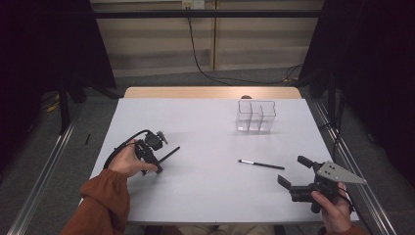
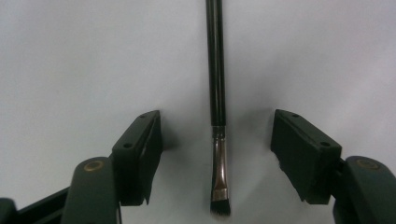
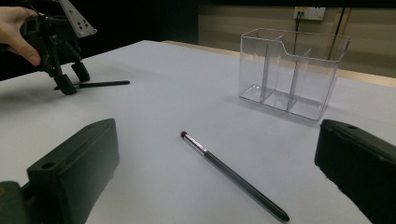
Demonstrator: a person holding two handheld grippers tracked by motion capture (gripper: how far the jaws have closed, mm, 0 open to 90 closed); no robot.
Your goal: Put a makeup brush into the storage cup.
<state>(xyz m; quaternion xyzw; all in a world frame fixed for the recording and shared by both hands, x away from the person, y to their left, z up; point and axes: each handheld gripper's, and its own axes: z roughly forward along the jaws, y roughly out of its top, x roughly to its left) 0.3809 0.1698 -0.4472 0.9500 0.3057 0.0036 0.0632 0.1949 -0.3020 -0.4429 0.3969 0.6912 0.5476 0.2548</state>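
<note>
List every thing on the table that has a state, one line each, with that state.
left gripper: jaws open, straddling a brush, pads not touching it
brush at left: lying flat on the table, bristle end between the jaws
right gripper: jaws open, nothing between them
brush at right: lying flat, untouched
clear organizer: upright, compartments empty

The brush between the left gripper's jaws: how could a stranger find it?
On the white table, look near its left edge, where the left gripper points down. The brush lies flat between its open jaws, untouched. The other brush lies alone, near the right gripper.
</note>
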